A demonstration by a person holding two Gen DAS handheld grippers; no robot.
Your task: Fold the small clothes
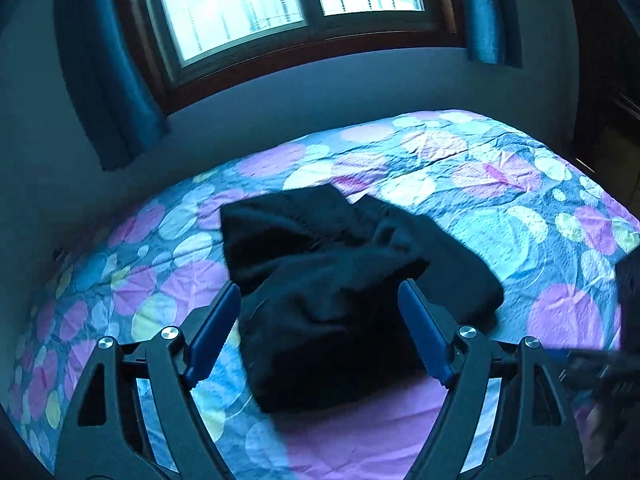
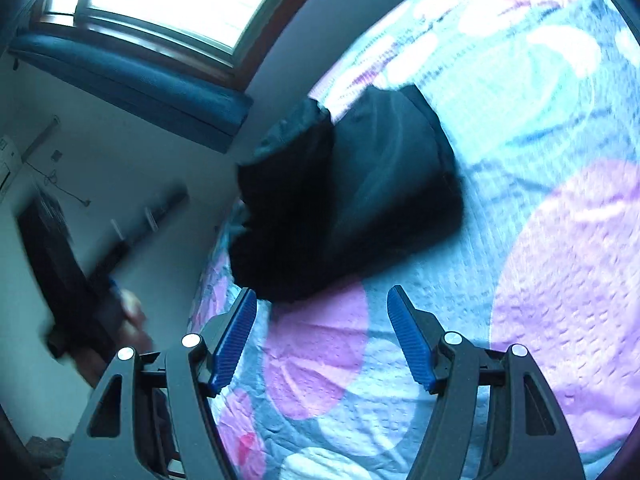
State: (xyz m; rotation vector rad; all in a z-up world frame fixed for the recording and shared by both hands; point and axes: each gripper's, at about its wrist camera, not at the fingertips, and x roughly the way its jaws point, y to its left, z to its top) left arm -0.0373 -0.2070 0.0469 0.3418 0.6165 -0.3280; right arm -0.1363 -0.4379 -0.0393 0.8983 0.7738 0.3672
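Observation:
A black garment (image 1: 340,276) lies crumpled and partly folded on the bed's circle-patterned spread (image 1: 480,184). My left gripper (image 1: 320,290) hovers over its near part with blue pads wide apart; the cloth shows between the fingers but the pads do not press on it. In the right wrist view the same garment (image 2: 344,200) lies just ahead of my right gripper (image 2: 322,294), which is open above bare bedspread (image 2: 560,280) with nothing between its pads. A blurred hand (image 2: 134,314) holding the other gripper shows at the left of that view.
The bed's far edge meets a grey wall under a bright window (image 1: 248,4) flanked by blue curtains (image 1: 108,80). Dark furniture (image 1: 600,80) stands at the right. The bedspread stretches wide to the right of the garment.

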